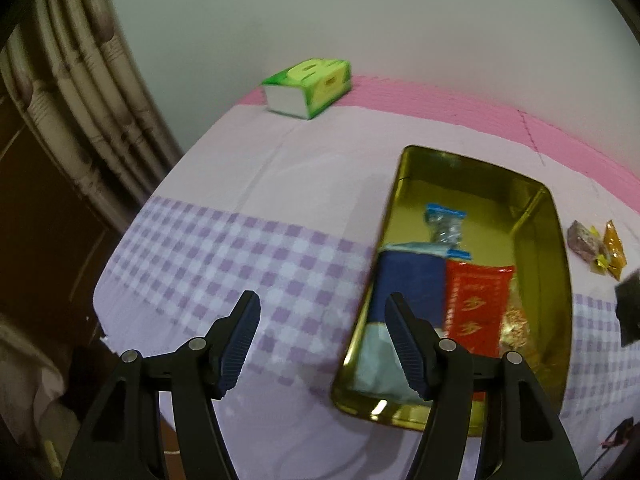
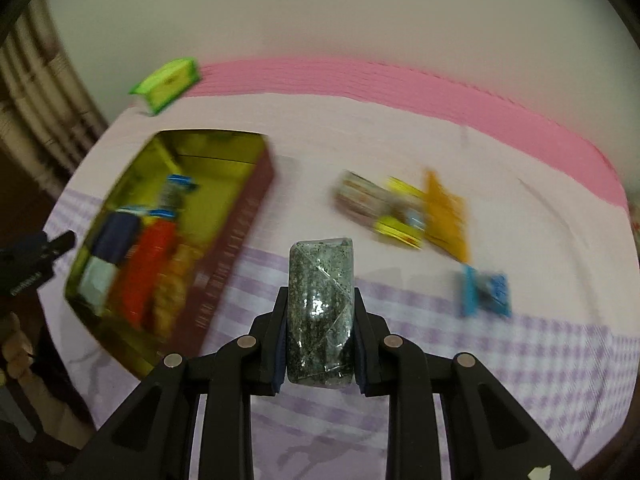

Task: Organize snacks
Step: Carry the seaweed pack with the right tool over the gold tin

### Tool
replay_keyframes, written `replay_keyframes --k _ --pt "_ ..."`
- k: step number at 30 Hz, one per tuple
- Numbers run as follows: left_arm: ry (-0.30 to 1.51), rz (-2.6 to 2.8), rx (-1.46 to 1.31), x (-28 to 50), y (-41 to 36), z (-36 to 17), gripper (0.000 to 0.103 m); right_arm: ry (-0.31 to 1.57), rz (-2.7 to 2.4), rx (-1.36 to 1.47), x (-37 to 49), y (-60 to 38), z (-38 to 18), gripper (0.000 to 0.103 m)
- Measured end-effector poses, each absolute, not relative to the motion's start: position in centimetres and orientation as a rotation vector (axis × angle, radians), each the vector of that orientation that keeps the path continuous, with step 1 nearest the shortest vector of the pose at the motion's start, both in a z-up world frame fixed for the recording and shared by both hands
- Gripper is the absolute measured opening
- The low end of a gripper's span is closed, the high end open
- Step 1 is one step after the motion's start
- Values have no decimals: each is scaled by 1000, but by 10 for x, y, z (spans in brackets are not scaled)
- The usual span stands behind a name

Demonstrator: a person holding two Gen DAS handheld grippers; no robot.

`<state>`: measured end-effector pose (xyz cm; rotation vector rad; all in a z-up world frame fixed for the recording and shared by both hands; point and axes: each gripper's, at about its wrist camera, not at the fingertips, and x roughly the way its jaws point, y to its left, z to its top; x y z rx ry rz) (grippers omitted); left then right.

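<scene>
Pink-and-lilac checked cloth (image 2: 460,344) covers the table, with a gold tin (image 2: 224,148) on the left already holding several packets. Clamped on a speckled grey-green snack pack (image 2: 321,312), the right gripper (image 2: 321,316) holds it above the cloth just right of the tin; the left gripper (image 1: 320,344) hangs empty, jaws apart, beside the tin's near left edge. Carrying the pack over the tin's right wall and lowering it into the bare far part before letting go would probably work best.

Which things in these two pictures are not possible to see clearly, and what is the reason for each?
- Right wrist view: loose snacks on the cloth are motion-blurred; their print is unreadable.
- Right wrist view: lettering on the gold tin is smeared.
- Left wrist view: the left gripper finger hides part of the blue packet.
- Left wrist view: a dark object is cut by the right edge; unidentifiable.
</scene>
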<state>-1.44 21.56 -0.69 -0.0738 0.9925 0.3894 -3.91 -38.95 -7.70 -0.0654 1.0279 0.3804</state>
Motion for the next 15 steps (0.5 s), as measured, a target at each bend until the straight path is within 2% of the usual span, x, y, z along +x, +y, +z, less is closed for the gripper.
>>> replay_keyframes --k 10,15 --pt "997 445 -83 -21 227 -11 65 1004 480 -130 -66 -451 -64 24" --pt "1009 439 -97 -20 231 -14 65 1005 487 -199 -69 -445 -64 24"
